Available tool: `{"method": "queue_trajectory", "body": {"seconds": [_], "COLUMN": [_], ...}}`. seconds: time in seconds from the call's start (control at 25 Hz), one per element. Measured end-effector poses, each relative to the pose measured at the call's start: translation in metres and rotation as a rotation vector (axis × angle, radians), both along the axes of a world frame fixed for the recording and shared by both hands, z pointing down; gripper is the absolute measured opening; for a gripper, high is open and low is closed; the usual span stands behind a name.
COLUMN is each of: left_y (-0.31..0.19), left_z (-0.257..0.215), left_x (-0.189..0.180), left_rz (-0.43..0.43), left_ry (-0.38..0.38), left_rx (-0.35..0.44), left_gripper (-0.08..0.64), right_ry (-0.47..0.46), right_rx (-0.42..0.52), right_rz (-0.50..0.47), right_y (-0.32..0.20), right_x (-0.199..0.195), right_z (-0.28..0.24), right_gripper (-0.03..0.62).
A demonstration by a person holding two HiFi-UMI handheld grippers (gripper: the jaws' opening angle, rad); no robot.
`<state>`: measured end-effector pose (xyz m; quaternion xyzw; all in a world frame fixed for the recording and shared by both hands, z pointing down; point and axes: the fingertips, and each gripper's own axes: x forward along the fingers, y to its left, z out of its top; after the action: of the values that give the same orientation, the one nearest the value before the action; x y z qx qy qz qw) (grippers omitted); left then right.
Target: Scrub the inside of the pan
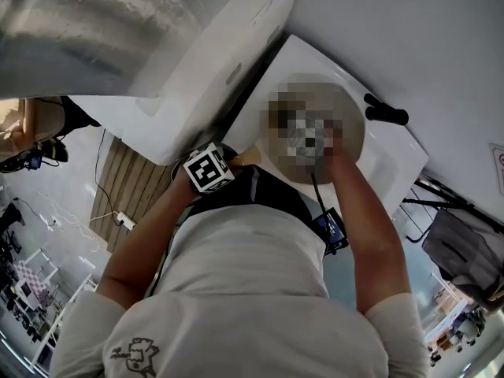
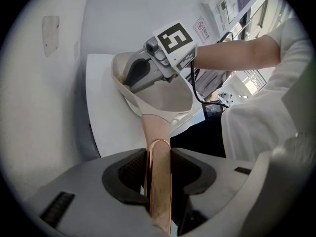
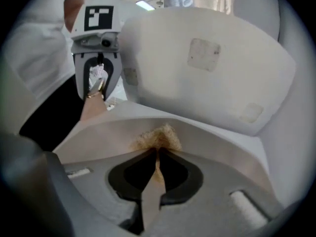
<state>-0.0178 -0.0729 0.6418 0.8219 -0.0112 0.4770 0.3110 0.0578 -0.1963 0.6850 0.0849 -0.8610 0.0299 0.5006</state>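
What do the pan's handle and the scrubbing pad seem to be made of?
The pan handle is probably metal with a glossy copper-coloured finish: it shows bright reflections. The scrubbing pad seems to be coarse fibre, yellow-brown and matte: its edge looks fuzzy.

**Looking like some kind of lab or test room to me**

A white table (image 1: 394, 152) is sitting against a bare white wall (image 1: 425, 38), with a shiny foil duct (image 1: 79, 30) hanging at the upper left. A power strip (image 1: 122, 220) is lying on the floor at the left, and racks of gear (image 1: 27, 290) are crowding the lower left corner. Printed notices (image 2: 232, 4) are hanging at the upper right of the left gripper view.
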Motion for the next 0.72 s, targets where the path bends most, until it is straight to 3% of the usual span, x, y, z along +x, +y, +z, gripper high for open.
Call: {"method": "queue_trajectory", "body": {"seconds": [0.12, 0.4, 0.56, 0.72], "left_y": [0.0, 0.0, 0.001, 0.001], "left_z": [0.001, 0.005, 0.007, 0.006], "left_x": [0.0, 0.001, 0.003, 0.003], "left_rz": [-0.005, -0.013, -0.011, -0.016], "left_ry": [-0.001, 0.008, 0.012, 0.011], "left_rx": [0.001, 0.012, 0.014, 0.016], "left_gripper": [0.152, 0.152, 0.152, 0.152], "right_ry": [-0.056, -0.119, -0.052, 0.113], "right_rx": [-0.165, -0.487, -0.67, -0.835], "right_rz": [-0.009, 0.091, 0.123, 0.192], "right_y": [0.03, 0.079, 0.107, 0.128], "right_x": [-0.006, 0.007, 0.027, 0.064], "right_z": [0.001, 0.009, 0.014, 0.023], "right_gripper": [0.026, 0.025, 0.026, 0.026]}}
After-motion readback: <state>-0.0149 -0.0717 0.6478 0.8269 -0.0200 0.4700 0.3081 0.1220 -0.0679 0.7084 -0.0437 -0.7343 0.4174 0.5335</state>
